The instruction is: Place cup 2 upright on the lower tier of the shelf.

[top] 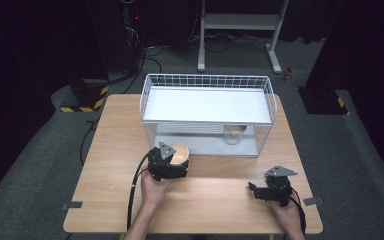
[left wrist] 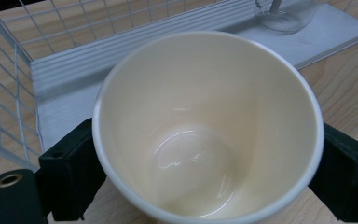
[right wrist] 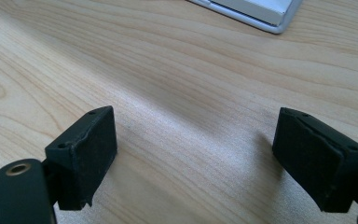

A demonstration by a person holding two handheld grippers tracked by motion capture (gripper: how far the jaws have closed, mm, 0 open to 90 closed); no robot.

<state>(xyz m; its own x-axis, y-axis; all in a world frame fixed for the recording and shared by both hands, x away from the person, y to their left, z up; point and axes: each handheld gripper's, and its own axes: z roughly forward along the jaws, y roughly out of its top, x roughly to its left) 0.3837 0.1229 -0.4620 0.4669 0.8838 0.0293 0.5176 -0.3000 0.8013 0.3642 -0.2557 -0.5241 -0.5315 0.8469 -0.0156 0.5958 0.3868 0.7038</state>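
Note:
A cream paper cup stands upright and empty between the two black jaws of my left gripper, which press on its sides. From above, that cup and the left gripper sit on the wooden table just in front of the white wire rack. A clear glass stands on the rack's lower shelf; its base shows past the cup. My right gripper rests low at the table's front right, jaws wide apart over bare wood.
The rack's grey lower shelf and wire side are close behind the cup. A corner of that shelf lies ahead of the right gripper. Beyond the table are a dark floor, cables and a metal stand.

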